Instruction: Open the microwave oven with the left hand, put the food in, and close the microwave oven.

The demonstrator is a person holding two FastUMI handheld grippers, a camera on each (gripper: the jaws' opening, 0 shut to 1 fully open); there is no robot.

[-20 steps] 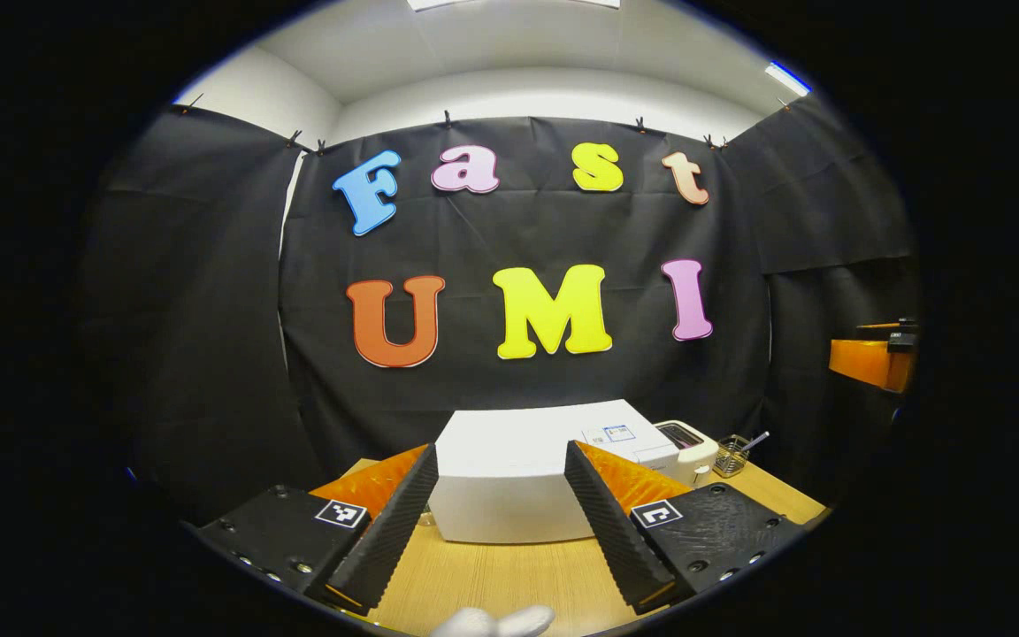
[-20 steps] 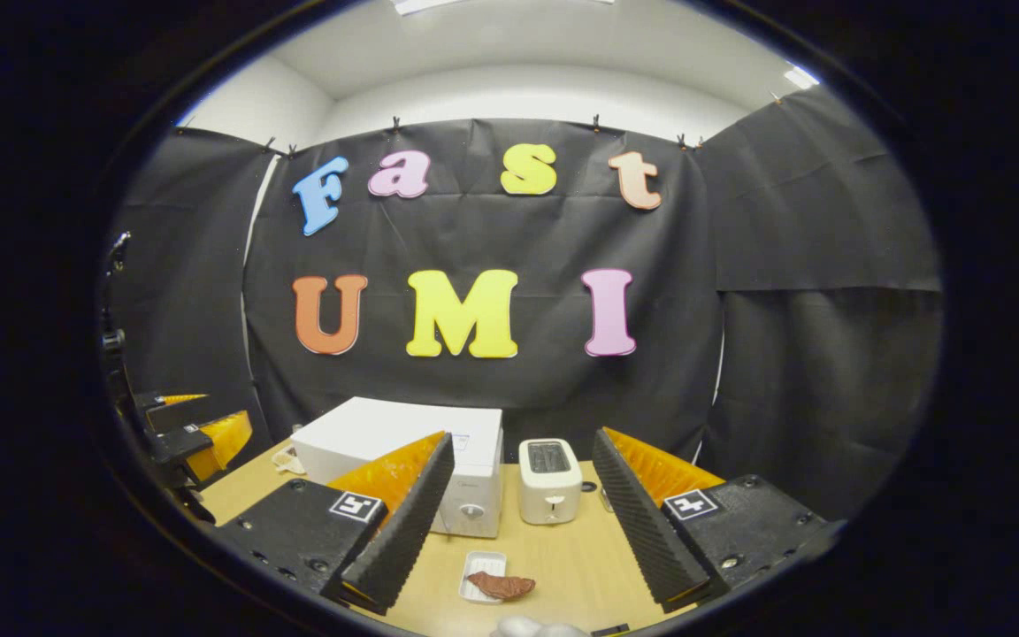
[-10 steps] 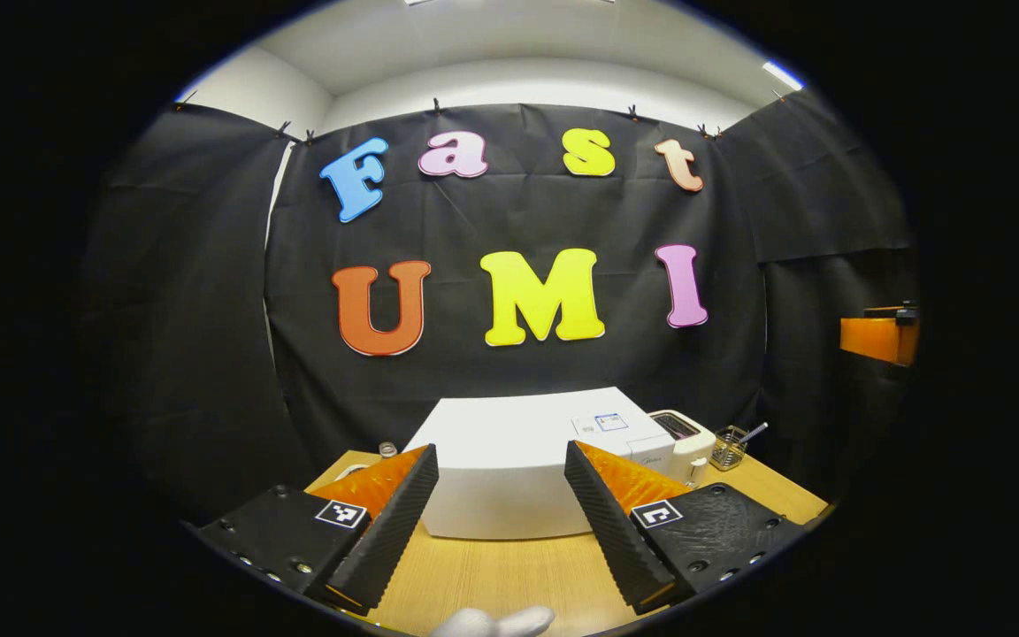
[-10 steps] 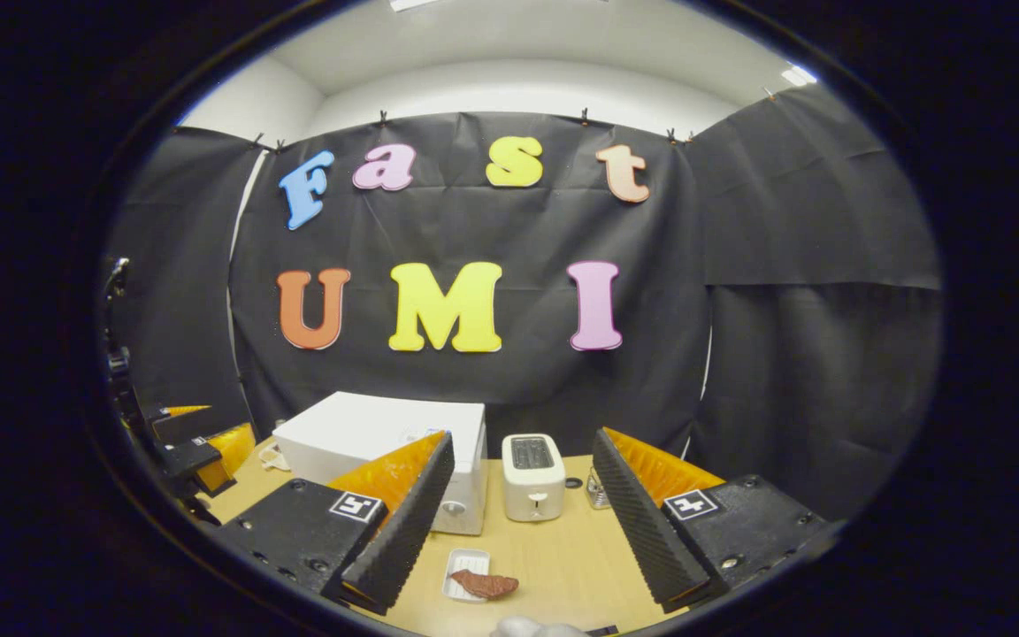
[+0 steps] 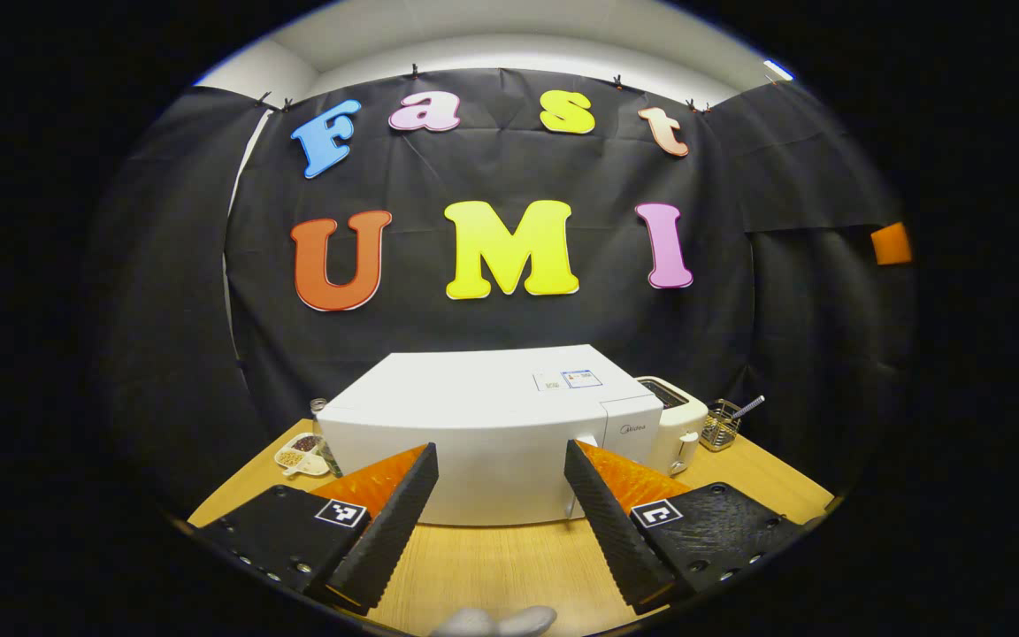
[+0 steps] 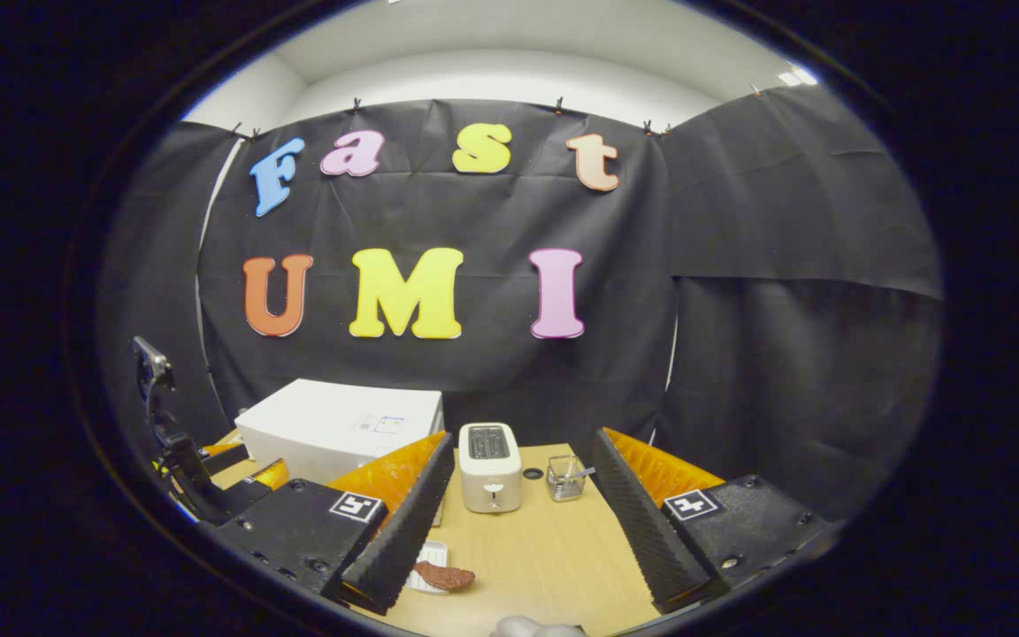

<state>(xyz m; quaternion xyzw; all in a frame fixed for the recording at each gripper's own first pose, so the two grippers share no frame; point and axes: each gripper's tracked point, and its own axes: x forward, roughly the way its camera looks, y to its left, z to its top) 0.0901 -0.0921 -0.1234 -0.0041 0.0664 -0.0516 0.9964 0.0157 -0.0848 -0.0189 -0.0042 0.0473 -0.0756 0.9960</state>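
Note:
A white microwave oven [image 5: 492,429] stands with its door closed on the wooden table, straight ahead of my left gripper [image 5: 496,495], which is open and holds nothing. In the right gripper view the microwave oven [image 6: 337,429] sits at the left, partly behind my own left finger. The food, a brown piece [image 6: 444,576] on a small white tray [image 6: 425,579], lies on the table just ahead of my right gripper [image 6: 523,509], which is open. The left gripper [image 6: 209,482] appears at the far left of the right gripper view.
A white toaster [image 6: 489,466] stands right of the microwave, with a small wire basket [image 6: 565,478] holding a utensil beside it. A small dish of snacks [image 5: 299,451] sits left of the microwave. The wooden table [image 6: 545,553] stretches in front of the appliances.
The left gripper has moved closer to the microwave, which now looks larger with its front showing. The right gripper has swung right, so the toaster sits between its fingers.

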